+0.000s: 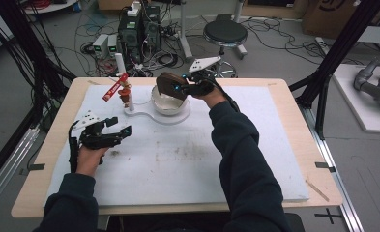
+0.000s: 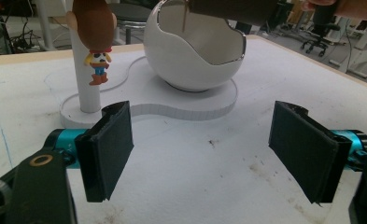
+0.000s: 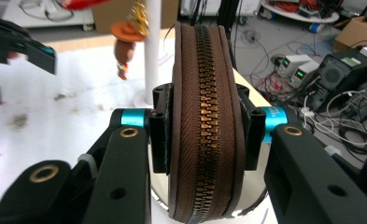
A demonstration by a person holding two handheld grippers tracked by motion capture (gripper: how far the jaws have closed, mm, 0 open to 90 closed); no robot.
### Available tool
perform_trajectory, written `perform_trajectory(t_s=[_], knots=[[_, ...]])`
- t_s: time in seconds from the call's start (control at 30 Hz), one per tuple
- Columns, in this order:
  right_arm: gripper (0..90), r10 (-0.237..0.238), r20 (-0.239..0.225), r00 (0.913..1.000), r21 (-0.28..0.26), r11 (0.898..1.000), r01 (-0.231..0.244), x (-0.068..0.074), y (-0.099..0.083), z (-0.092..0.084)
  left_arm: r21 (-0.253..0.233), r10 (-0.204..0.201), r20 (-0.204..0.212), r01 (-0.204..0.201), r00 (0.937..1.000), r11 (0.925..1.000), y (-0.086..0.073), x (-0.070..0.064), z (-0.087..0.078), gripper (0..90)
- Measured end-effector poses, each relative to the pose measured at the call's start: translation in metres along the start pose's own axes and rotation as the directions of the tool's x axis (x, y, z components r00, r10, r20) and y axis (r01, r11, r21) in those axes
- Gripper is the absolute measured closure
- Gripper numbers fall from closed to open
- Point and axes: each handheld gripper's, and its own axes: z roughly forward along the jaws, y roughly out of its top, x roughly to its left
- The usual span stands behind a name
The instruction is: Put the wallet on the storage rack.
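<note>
Right gripper (image 1: 180, 88): fingers clenched on a brown zippered pouch (image 1: 170, 85), one finger on each flat side, zipper edge facing the gripper's camera.
Pouch position: held in the air above the white bowl (image 1: 167, 102), clear of the bench (image 1: 284, 104).
Left gripper (image 1: 121, 131): fingers (image 2: 107, 154) released and wide apart, nothing between them, low over the white mat (image 1: 178, 159).
Bowl: sits on a white base (image 1: 151, 116), beyond the left fingers.
Post (image 1: 121, 72): upright on the same base, a small figurine (image 1: 125, 93) hanging beside it.

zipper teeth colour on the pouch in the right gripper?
Brass-gold zipper on a brown pouch; clearest in the right gripper view.
</note>
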Motion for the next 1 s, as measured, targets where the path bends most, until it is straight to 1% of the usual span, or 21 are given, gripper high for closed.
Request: perform_trajectory(t_s=[0.1,0.17,0.2,0.23,0.27,0.3,0.37,0.43,0.5,0.53,0.57,0.6,0.63,0.67,0.8,0.9,0.93,0.97,1.0], knots=[[64.9,-0.026,0.003,0.9997,0.026,0.999,0.026,-0.004,0.000,0.010,0.002,-0.003,-0.002,0.003,1.0000,1.0000,0.000,0.000,0.000,21.7],[64.9,-0.026,-0.001,0.9997,0.025,0.999,0.026,-0.006,-0.002,0.016,0.001,-0.001,-0.002,0.001,1.0000,1.0000,-0.001,0.001,-0.001,21.6],[64.9,-0.018,-0.011,0.9998,0.034,0.999,0.019,-0.006,-0.004,0.019,0.000,-0.003,-0.003,0.003,1.0000,1.0000,-0.001,0.001,-0.001,21.7],[64.9,-0.021,-0.008,0.9998,0.043,0.999,0.021,-0.007,-0.005,0.022,0.000,-0.005,-0.003,0.005,1.0000,1.0000,-0.001,0.001,-0.001,21.7],[64.9,-0.037,-0.001,0.9993,0.049,0.998,0.037,-0.008,-0.007,0.025,0.002,-0.004,-0.002,0.004,1.0000,1.0000,-0.001,0.001,-0.001,21.7],[64.9,-0.028,-0.004,0.9996,0.062,0.998,0.028,-0.007,-0.009,0.027,0.002,-0.005,-0.002,0.005,1.0000,1.0000,-0.001,0.001,-0.001,21.7],[64.7,-0.028,0.000,0.9996,0.078,0.997,0.028,-0.008,-0.012,0.032,0.001,-0.007,0.001,0.007,1.0000,1.0000,-0.001,0.001,-0.001,21.7],[64.5,-0.034,0.013,0.9993,0.090,0.995,0.032,-0.008,-0.015,0.037,0.001,-0.005,-0.001,0.005,1.0000,1.0000,-0.001,0.001,-0.001,21.7],[63.3,-0.026,0.025,0.9993,0.110,0.994,0.023,-0.007,-0.017,0.042,0.001,-0.008,-0.001,0.008,1.0000,1.0000,-0.001,0.002,-0.002,21.7],[61.3,-0.020,0.037,0.9991,0.111,0.994,0.016,-0.006,-0.018,0.043,-0.002,-0.008,-0.003,0.008,1.0000,1.0000,-0.001,0.002,-0.002,21.7],[56.2,0.000,0.047,0.9989,0.096,0.995,-0.004,-0.007,-0.020,0.043,-0.002,-0.010,-0.003,0.010,0.9999,0.9999,-0.001,0.002,-0.002,21.7],[52.1,0.030,0.064,0.9975,0.081,0.996,-0.036,-0.007,-0.020,0.041,0.000,-0.010,-0.003,0.010,0.9999,0.9999,-0.002,0.002,-0.003,21.7],[51.4,0.047,0.076,0.9960,0.066,0.996,-0.052,-0.008,-0.021,0.038,0.000,-0.012,-0.002,0.012,0.9999,0.9999,-0.002,0.002,-0.003,21.7],[51.8,0.059,0.073,0.9956,0.057,0.996,-0.064,-0.009,-0.021,0.034,-0.001,-0.014,-0.004,0.014,0.9999,0.9999,-0.002,0.002,-0.003,21.7],[54.0,0.067,0.085,0.9942,0.055,0.996,-0.071,-0.010,-0.023,0.012,-0.002,-0.016,-0.002,0.016,0.9999,0.9999,-0.002,0.003,-0.003,21.7],[55.9,0.090,0.089,0.9920,0.055,0.994,-0.095,-0.013,-0.025,-0.008,-0.001,-0.016,-0.003,0.016,0.9999,0.9999,-0.002,0.003,-0.003,21.8],[56.1,0.091,0.094,0.9914,0.057,0.994,-0.096,-0.013,-0.025,-0.014,-0.002,-0.017,-0.004,0.017,0.9999,0.9999,-0.002,0.003,-0.003,21.8],[57.0,0.080,0.111,0.9905,0.048,0.995,-0.086,-0.012,-0.026,-0.020,-0.002,-0.016,-0.005,0.016,0.9999,0.9999,-0.002,0.003,-0.003,21.8],[57.4,0.075,0.118,0.9902,0.028,0.996,-0.079,-0.012,-0.029,-0.026,-0.004,-0.019,-0.006,0.019,0.9998,0.9998,-0.002,0.003,-0.003,21.8]])
